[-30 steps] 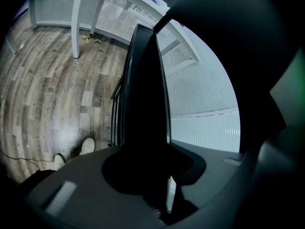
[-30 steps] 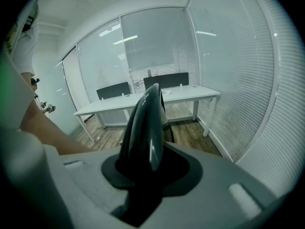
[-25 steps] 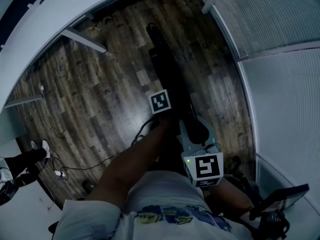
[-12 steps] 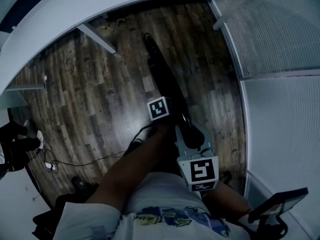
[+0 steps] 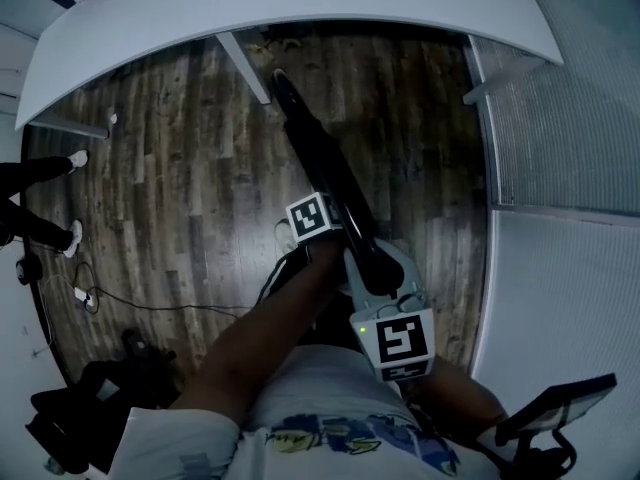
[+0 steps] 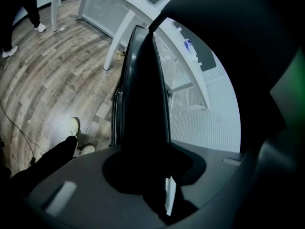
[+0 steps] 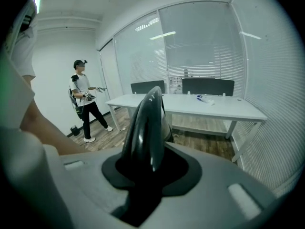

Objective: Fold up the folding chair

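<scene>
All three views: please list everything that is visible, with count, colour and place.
chair: one, black, in both grippers, tip toward table
table: one, white, beyond chair
floor: one, dark wood, under everything
cable: one, dark, on floor at left
bystander: one, white top, dark trousers, left of table
blinds: pale, at right
left gripper: one, grey, shut on chair
right gripper: one, grey, shut on chair
arm: one, bare, leading to left gripper
</scene>
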Tool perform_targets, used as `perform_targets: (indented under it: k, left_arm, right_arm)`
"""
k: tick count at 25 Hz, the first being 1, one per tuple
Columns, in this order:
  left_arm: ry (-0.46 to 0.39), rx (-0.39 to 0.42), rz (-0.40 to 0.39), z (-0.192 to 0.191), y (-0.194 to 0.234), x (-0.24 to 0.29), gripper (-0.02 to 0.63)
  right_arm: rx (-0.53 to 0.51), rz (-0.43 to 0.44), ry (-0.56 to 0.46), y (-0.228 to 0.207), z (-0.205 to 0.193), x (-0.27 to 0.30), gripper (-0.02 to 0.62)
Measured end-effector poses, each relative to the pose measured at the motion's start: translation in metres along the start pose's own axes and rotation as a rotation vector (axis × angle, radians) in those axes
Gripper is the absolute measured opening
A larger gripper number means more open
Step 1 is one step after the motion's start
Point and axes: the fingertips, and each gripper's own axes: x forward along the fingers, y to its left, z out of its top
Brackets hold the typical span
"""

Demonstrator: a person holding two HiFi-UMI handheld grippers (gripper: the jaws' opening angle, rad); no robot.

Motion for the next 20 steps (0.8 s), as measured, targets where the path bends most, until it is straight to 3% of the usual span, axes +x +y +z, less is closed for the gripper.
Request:
perform_targets:
  k: [20]
  left_arm:
    - [-0.212,-0.295,0.026,0.181,0.123,-0.103,0.123]
  right_arm:
    - [-0.200,0.304,0.076,0.117,0.105,0.163,0.089]
